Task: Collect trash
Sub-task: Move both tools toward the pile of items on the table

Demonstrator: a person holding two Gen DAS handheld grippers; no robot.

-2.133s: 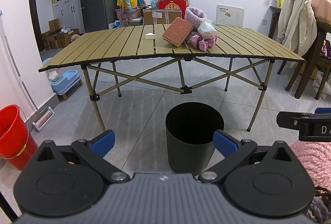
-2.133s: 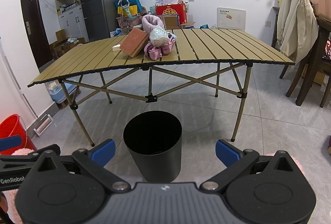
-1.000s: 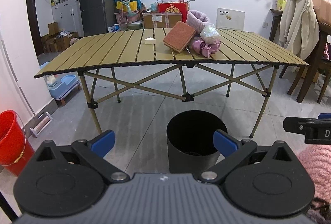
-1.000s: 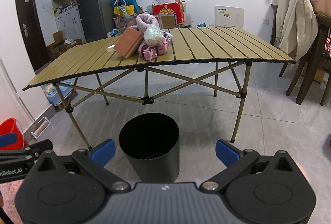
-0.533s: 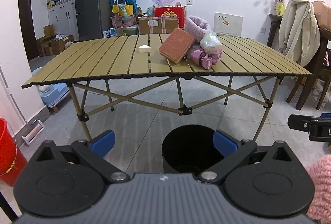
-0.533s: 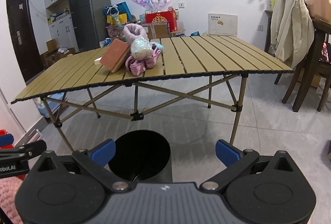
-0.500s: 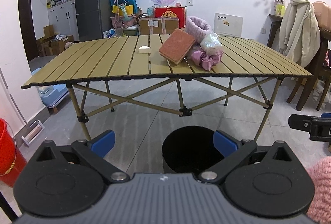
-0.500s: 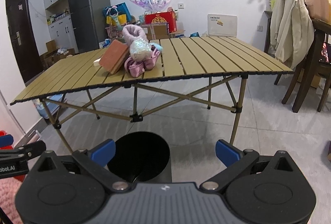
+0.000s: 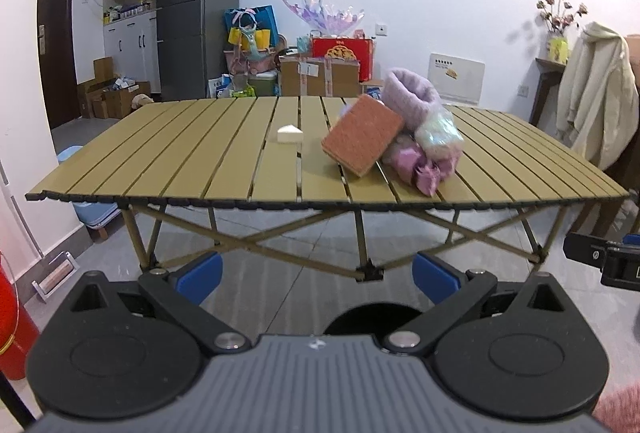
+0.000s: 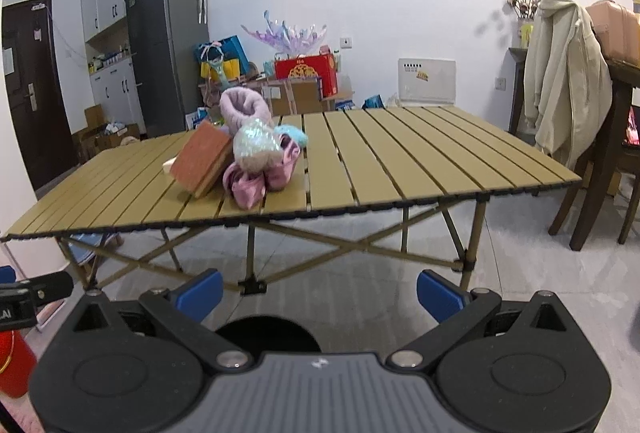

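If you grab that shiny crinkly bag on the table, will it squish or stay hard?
The shiny bag will probably squish: it looks like thin, puffy, wrinkled film. It is likely light, since it sits on the soft pink bundle. It may slip, because its surface looks glossy.

- Wide bare slats across the right half of the surface (image 10: 440, 161), clear up to its near edge.
- Cluster left of centre there: orange sponge (image 9: 362, 141) propped on pink bundles (image 9: 420, 165), crinkled bag (image 10: 254, 147) and lilac fuzzy slipper (image 9: 412, 97) behind.
- Small white wedge (image 9: 289, 134) alone beside it, open slats all around.
- Black bin (image 10: 268, 335) low on the floor, mouth unobstructed.
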